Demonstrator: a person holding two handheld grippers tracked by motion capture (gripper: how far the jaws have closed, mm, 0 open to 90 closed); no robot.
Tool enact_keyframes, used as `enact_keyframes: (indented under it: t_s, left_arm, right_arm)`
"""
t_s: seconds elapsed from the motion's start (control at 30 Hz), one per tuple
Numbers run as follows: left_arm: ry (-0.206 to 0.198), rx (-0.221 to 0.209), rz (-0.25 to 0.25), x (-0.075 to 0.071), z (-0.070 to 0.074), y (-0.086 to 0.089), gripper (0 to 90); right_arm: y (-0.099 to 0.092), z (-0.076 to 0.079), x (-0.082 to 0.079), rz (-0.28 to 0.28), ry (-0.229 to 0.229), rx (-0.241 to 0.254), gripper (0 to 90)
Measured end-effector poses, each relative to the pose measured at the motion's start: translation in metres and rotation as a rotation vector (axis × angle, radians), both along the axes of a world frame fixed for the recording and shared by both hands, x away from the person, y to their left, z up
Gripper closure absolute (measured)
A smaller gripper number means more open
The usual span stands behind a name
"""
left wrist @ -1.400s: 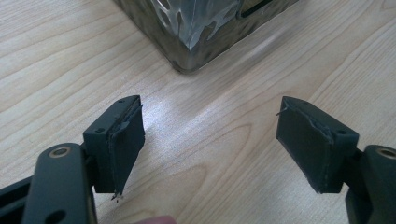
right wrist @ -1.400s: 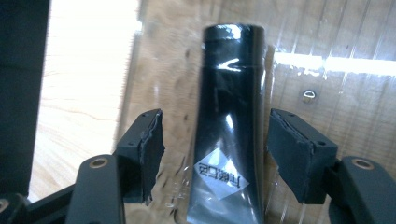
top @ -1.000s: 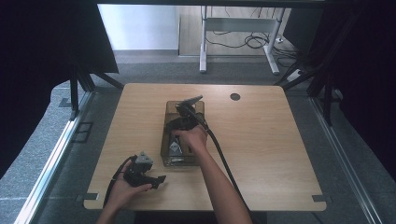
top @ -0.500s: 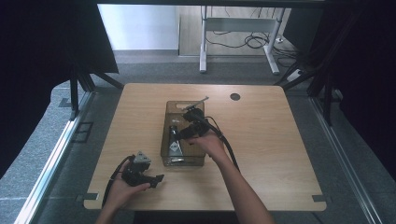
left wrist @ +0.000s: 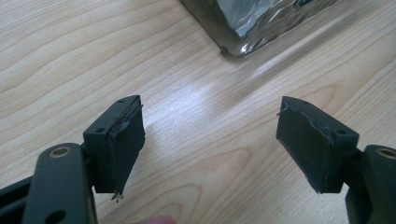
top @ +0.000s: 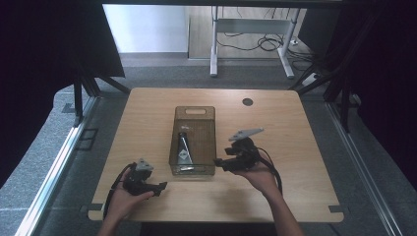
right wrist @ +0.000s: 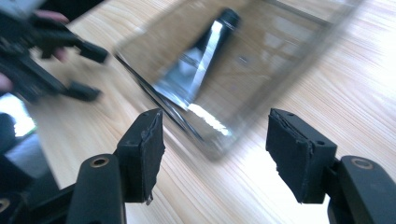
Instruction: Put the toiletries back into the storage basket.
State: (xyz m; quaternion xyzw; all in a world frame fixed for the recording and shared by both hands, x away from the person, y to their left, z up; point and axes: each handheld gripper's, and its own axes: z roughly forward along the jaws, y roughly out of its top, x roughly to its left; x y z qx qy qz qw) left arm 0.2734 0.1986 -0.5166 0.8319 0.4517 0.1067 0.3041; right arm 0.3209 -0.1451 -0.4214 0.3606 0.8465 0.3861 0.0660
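Observation:
A clear smoky plastic bin (top: 193, 110) stands in the middle of the wooden table (top: 295, 128). A dark tube with a silver lower end (top: 183, 147) lies inside it, seen through the wall as the tube (right wrist: 198, 70) in the right gripper view. My right gripper (top: 218, 163) hovers just right of the bin's near end, jaws open and empty, pointing left at the bin (right wrist: 261, 51). My left gripper (top: 162, 188) rests low at the front left, open and empty, aimed at the bin's near corner (left wrist: 243, 28). It also appears as the left gripper (right wrist: 88, 72) in the right gripper view.
A round cable hole (top: 247, 102) sits at the table's back right. Dark curtains flank both sides. A metal desk frame with cables (top: 255, 34) stands on the floor beyond the table.
My right gripper has come out of the bin and swung right and toward the front edge, leaving the tube lying inside. The left gripper has stayed put.

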Motion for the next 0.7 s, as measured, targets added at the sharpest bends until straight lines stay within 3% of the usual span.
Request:
enact_keyframes:
  t_s: [0.23,0.37,0.7]
  left_arm:
    - [0.006,0.009,0.006,-0.001,-0.002,-0.004,23.8]
    - [0.012,0.02,0.0,-0.001,-0.004,-0.007,23.8]
    - [0.004,0.017,-0.01,-0.002,-0.003,-0.009,23.8]
  right_arm:
    - [-0.057,-0.025,-0.017,-0.076,-0.036,0.039,37.1]
    - [-0.079,-0.038,-0.02,-0.097,-0.053,0.096,38.0]
    - [-0.091,-0.052,-0.017,-0.157,-0.056,0.075,36.4]
